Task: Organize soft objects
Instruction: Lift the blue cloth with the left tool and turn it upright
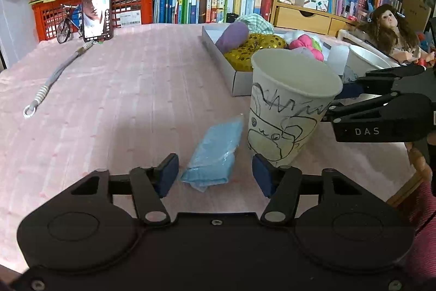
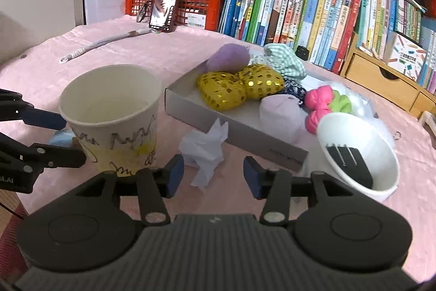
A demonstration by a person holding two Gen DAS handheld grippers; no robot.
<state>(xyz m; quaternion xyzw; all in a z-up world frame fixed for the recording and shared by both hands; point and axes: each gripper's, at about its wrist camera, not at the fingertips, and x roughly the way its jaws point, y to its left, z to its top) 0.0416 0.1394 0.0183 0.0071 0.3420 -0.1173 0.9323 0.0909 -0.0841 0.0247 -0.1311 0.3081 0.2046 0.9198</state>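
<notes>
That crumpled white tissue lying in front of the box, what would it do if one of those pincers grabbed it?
The crumpled tissue looks thin and loosely wadded, so it would probably squash flat between the right gripper's pads rather than resist. It seems very light and might drag along the pink tablecloth if nudged. Its ragged folds suggest that it could tear or unfold when lifted.

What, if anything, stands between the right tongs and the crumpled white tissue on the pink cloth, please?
Nothing visible does. The crumpled white tissue lies just ahead of the open right tongs, roughly centred between their blue pads. The scribbled paper cup stands off to the left and the grey cardboard tray lies beyond.
</notes>
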